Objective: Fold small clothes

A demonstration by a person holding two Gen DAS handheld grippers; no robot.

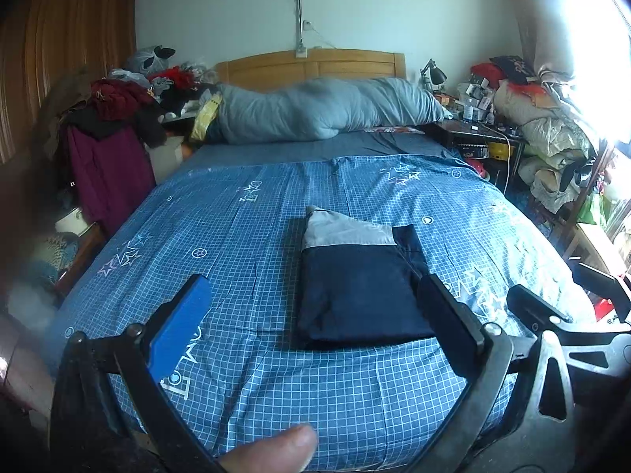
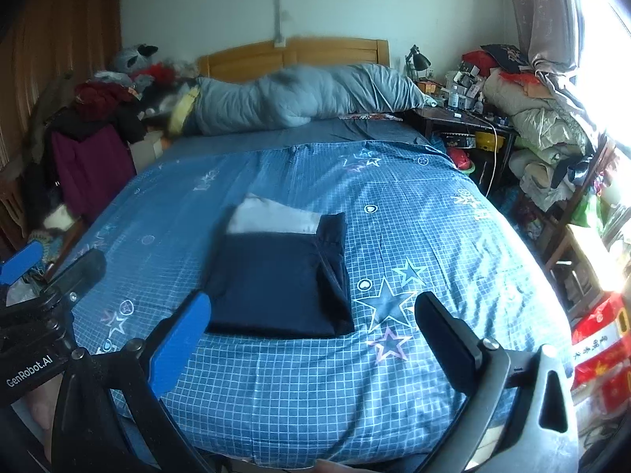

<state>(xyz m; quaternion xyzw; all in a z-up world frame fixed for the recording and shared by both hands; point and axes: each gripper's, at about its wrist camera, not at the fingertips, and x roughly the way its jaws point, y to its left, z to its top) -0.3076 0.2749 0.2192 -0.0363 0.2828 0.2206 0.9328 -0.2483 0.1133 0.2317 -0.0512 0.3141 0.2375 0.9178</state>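
The folded garment, dark navy with a pale grey panel at its far end, lies flat on the checked blue bedspread near the foot of the bed. What kind of garment it is cannot be told from the folded shape. In the left wrist view its near right corner is hidden behind the black finger of the left gripper. In the right wrist view its near left corner sits just behind the blue finger of the right gripper.

Both grippers hang above the bed's near edge with their fingers spread wide and nothing between them. The right gripper shows in the left view only as a black arm cut off at the right edge; the left gripper appears at the left edge of the right view, partly out of frame. A thumb pokes in at the bottom of the left view, the rest of the hand unseen.

The only writing that reads clearly is "GenRobot.AI" in white on the left gripper's body. The bedspread carries stars and some printed lettering, too distorted to read. A red package at the right edge has marks that stay illegible. The window is blown out to white, and the heaps of clothes beside the headboard blur together.
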